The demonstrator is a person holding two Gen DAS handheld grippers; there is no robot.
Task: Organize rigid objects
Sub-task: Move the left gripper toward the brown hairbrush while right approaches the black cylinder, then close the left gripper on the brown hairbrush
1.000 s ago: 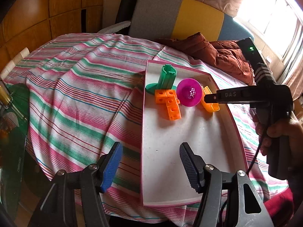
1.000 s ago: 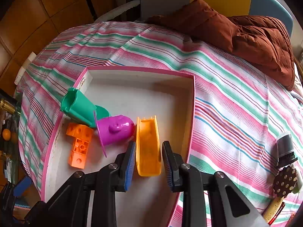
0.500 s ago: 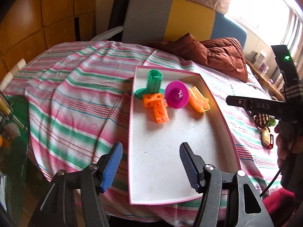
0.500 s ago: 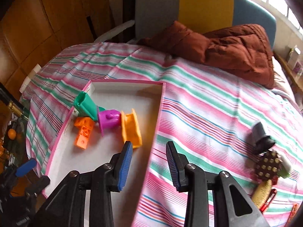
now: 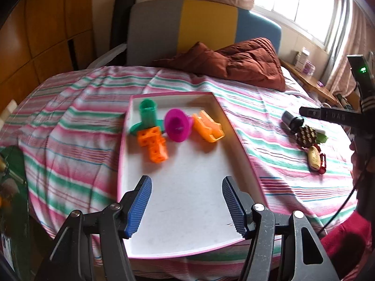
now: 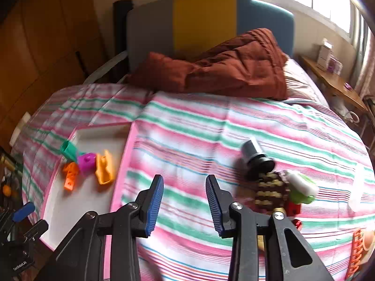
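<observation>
Now the right gripper (image 6: 184, 202), jaws parted and empty, hangs just right of the tray (image 6: 121, 175). The dark cylinder (image 6: 256, 155) lies further right of the tray; approach it square, across its barrel. The left gripper (image 5: 186, 207) gapes empty over the tray.

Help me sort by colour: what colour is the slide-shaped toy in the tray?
Yellow-orange; the slide-shaped toy shows best in the left wrist view.

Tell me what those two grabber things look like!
Both the left gripper and the right gripper have black metal arms with silver bolts and two blue ribbed fingers. The right gripper's body has a green light, white stripes, and a black cable.
</observation>
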